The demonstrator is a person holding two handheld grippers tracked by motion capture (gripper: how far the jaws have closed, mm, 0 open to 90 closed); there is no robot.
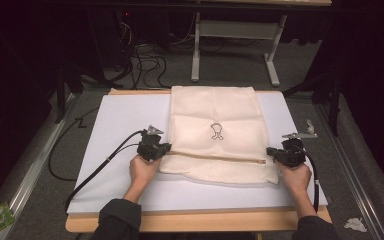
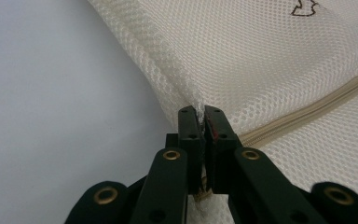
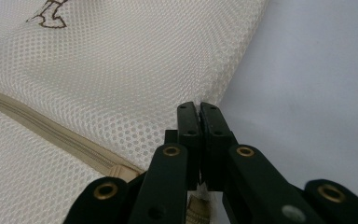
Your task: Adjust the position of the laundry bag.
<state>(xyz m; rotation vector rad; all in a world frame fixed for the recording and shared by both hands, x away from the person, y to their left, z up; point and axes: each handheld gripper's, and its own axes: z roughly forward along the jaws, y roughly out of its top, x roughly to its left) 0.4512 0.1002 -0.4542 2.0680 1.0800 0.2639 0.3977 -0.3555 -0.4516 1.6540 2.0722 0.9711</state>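
White foam board mid-frame carries cream mesh zip bag. Left gripper, right gripper: jaws clamped on bag's side edges at zip ends.

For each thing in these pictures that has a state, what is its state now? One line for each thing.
mesh bag: lying flat on the white board, held at both side edges.
zipper: closed along the length that shows; its ends are hidden by the grippers.
left gripper: shut, pinching the bag's left edge at the zipper end.
right gripper: shut on the bag's right edge at the zipper end.
white board: flat on the table.
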